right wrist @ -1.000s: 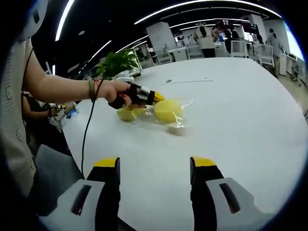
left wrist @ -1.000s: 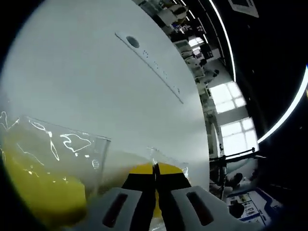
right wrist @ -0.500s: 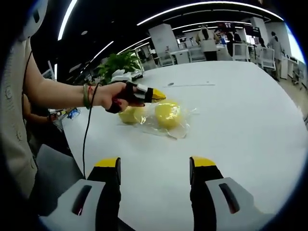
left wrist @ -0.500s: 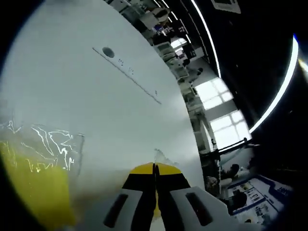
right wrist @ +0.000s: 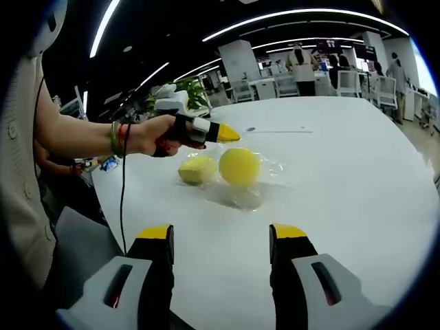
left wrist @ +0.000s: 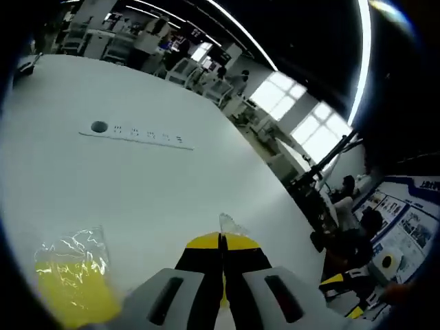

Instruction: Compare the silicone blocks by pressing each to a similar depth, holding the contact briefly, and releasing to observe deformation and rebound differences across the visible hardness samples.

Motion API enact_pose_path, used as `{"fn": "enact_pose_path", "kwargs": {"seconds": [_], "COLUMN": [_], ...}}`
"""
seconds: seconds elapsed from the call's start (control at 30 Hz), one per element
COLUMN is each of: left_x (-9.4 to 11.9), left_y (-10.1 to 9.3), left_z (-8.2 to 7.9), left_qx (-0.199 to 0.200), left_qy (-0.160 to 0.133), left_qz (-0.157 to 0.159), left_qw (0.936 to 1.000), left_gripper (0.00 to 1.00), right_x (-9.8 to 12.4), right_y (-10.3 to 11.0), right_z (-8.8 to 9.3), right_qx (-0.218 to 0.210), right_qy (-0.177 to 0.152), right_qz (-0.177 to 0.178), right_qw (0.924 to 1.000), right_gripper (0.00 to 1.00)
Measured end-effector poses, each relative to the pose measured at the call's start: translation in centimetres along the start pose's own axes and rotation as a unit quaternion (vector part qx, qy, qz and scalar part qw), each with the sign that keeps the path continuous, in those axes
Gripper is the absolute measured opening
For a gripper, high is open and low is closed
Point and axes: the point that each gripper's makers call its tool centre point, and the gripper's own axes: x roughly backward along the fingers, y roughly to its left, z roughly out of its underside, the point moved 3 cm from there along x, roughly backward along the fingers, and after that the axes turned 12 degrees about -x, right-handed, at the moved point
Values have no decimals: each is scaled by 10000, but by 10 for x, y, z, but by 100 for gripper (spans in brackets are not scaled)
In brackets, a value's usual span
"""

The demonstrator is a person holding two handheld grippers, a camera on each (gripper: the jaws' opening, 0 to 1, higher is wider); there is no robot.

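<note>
- White table carried two yellow blocks in clear wrap, near its middle.
- Left hand-held gripper was closed, above the blocks.
- Right hand-held gripper was open, empty.

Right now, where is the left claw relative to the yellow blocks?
In the right gripper view the left claw, held in a hand, hangs shut above the white table, just up-left of the two bagged yellow blocks.

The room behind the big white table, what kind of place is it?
Probably a large open office or showroom. Long ceiling light strips run overhead, desks with white chairs stand at the back, and a potted plant sits beyond the big white table.
</note>
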Motion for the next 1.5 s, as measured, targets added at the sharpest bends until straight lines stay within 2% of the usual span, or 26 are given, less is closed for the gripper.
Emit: {"fn": "enact_pose_path", "kwargs": {"seconds": [0.13,0.23,0.27,0.3,0.33,0.4,0.43,0.5,0.7,0.9,1.17,1.4,1.5], "left_x": [6,11,15,17,19,25,29,35,51,73,113,142,150], "left_y": [-10,-19,-23,-28,-30,-33,-36,-39,-39,-38,-40,-47,-49], "left_z": [-5,-8,-10,-11,-11,-13,-14,-16,-18,-28,-48,-60,-63], "left_qx": [-602,-834,-1073,-1052,-1068,-1414,-1304,-1455,-1370,-1316,-1506,-1508,-1753], "left_qy": [98,103,69,72,78,88,90,72,9,-224,-548,-835,-870], "left_qz": [66,129,164,292,281,250,284,286,256,181,12,34,-60], "left_qw": [9981,9964,9941,9940,9939,9896,9910,9889,9902,9909,9871,9850,9806], "left_gripper": [0,0,0,0,0,0,0,0,0,0,0,0,0], "right_x": [2,4,4,5,5,7,7,8,11,10,5,-2,-4], "right_y": [5,9,10,12,13,14,15,17,21,26,35,41,42], "right_z": [-5,-9,-10,-11,-12,-13,-13,-14,-16,-19,-27,-36,-45], "right_qx": [62,155,161,188,201,225,228,255,350,504,689,945,1117], "right_qy": [-83,-117,-130,-144,-148,-183,-193,-214,-230,-165,-136,-17,13], "right_qz": [-33,-40,-45,-58,-56,-56,-52,-57,-64,-106,-202,-296,-281], "right_qw": [9999,9998,9998,9997,9997,9996,9995,9994,9991,9985,9973,9951,9933], "right_gripper": [51,52,52,52,52,52,52,53,52,52,52,53,53]}}
